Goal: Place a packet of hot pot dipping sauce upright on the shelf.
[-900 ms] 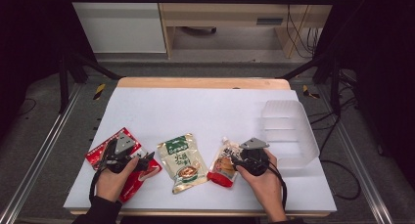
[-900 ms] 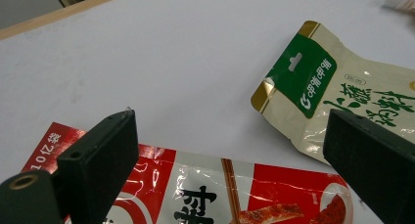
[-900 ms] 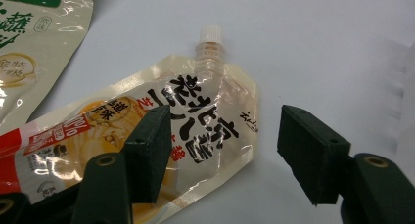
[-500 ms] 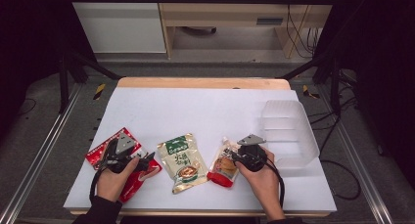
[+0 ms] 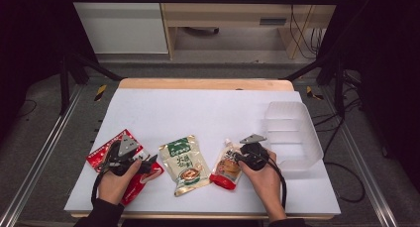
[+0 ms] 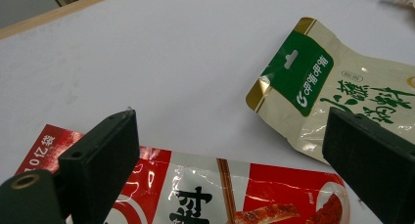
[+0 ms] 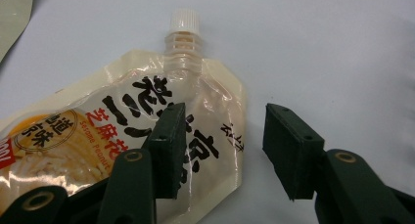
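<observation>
Right hand-held gripper (image 5: 241, 156) edged onto spout pouch (image 7: 147, 136), jaws apart astride its edge. Left hand-held gripper (image 6: 235, 170) apart above red packet (image 6: 235, 194). Nothing lifted; clear bin (image 5: 297, 138) empty.

Bright overhead light on white table (image 5: 208, 113); surroundings dark; glare on red packet (image 6: 205, 185); high view soft.

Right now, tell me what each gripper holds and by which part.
Nothing is held. The left gripper is open over the red packet; the right gripper straddles the spouted pouch's edge, open.
</observation>
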A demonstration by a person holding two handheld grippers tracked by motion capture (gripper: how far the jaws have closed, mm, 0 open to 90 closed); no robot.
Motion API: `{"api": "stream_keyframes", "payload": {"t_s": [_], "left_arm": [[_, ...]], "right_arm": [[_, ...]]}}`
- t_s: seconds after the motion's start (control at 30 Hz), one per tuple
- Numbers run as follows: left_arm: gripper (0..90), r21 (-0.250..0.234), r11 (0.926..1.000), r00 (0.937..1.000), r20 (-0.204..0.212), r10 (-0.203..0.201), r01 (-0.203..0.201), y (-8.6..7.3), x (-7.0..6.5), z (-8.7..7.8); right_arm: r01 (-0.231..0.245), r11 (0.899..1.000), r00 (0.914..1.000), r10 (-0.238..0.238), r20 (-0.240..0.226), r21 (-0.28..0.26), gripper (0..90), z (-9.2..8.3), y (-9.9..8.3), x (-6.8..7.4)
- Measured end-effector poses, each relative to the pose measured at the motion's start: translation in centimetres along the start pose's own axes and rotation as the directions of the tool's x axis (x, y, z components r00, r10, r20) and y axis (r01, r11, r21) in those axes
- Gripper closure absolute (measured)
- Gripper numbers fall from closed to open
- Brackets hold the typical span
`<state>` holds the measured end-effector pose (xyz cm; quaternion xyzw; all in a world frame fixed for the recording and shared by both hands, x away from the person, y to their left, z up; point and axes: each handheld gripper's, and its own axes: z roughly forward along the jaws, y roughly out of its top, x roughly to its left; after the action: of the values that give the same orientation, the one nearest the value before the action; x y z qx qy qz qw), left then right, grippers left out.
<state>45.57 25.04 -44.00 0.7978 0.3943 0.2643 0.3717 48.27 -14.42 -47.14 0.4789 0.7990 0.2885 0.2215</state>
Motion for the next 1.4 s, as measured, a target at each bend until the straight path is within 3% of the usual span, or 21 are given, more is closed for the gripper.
{"api": "stream_keyframes", "payload": {"t_s": [0.2, 0.53, 0.7, 0.87, 1.1, 1.17, 1.4], "left_arm": [[6.9, 0.0, 1.0, 1.0, 0.004, 0.001, -0.001, 0.0, 0.0, 0.1], [7.1, 0.003, 1.0, 1.0, 0.003, 0.009, -0.009, 0.1, -0.1, 0.1], [7.1, 0.002, 1.0, 1.0, 0.005, 0.006, -0.006, 0.1, -0.1, 0.1], [7.1, 0.0, 1.0, 0.9999, 0.009, 0.008, -0.008, 0.1, -0.1, 0.0], [7.3, -0.004, 1.0, 0.9996, 0.026, 0.009, -0.009, 0.2, -0.3, -0.2], [7.3, -0.002, 0.9999, 0.9993, 0.034, 0.016, -0.015, 0.2, -0.4, -0.3], [7.3, -0.035, 0.9991, 0.9972, 0.071, 0.024, -0.021, 0.8, -0.7, -1.5]], "right_arm": [[-0.023, 1.0, 0.9997, 0.023, -0.008, 0.003, 51.9, 0.2, -0.2, -0.2], [-0.043, 0.999, 0.9974, 0.044, -0.058, 0.009, 70.1, 0.1, -0.3, 0.1], [-0.017, 1.0, 0.9983, 0.018, -0.056, 0.011, 83.2, -0.1, -0.2, 0.3], [0.004, 1.0, 0.9986, -0.005, -0.052, -0.013, 87.2, -0.6, 0.0, 0.4], [0.021, 0.996, 0.9975, -0.027, -0.065, -0.089, 88.2, -2.4, 0.7, 0.7], [0.035, 0.99, 0.9954, -0.047, -0.084, -0.133, 88.5, -3.6, 1.2, 0.8], [0.073, 0.976, 0.9854, -0.102, -0.136, -0.204, 88.8, -6.0, 2.4, 1.5]]}}
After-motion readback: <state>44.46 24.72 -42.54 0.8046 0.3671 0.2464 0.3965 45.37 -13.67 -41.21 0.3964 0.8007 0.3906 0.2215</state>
